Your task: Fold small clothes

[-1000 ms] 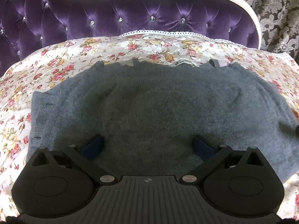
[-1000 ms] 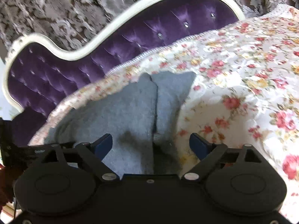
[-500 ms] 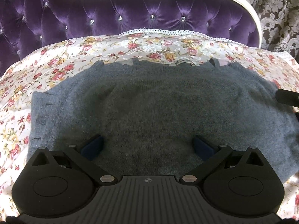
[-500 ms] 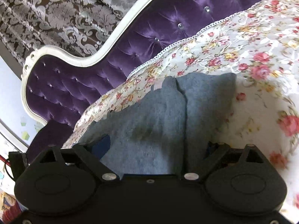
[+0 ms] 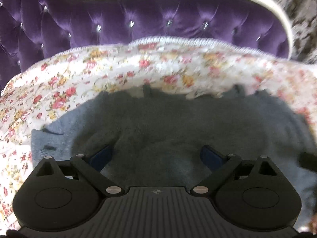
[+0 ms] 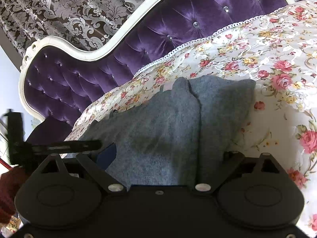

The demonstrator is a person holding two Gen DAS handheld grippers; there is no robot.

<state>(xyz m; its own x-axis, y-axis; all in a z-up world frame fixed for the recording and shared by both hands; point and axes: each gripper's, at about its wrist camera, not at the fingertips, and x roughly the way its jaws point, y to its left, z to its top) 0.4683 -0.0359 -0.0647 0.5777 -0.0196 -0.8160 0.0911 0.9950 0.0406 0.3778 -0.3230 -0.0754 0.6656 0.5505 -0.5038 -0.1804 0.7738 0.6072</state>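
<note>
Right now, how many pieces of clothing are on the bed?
1: a grey sweater spread on the floral bedspread before the purple headboard. In the right wrist view its right side is folded over. Others may lie out of view.

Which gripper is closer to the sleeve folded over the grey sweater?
Right. The right gripper is at the folded sleeve. The left gripper sits over the grey sweater body.
</note>
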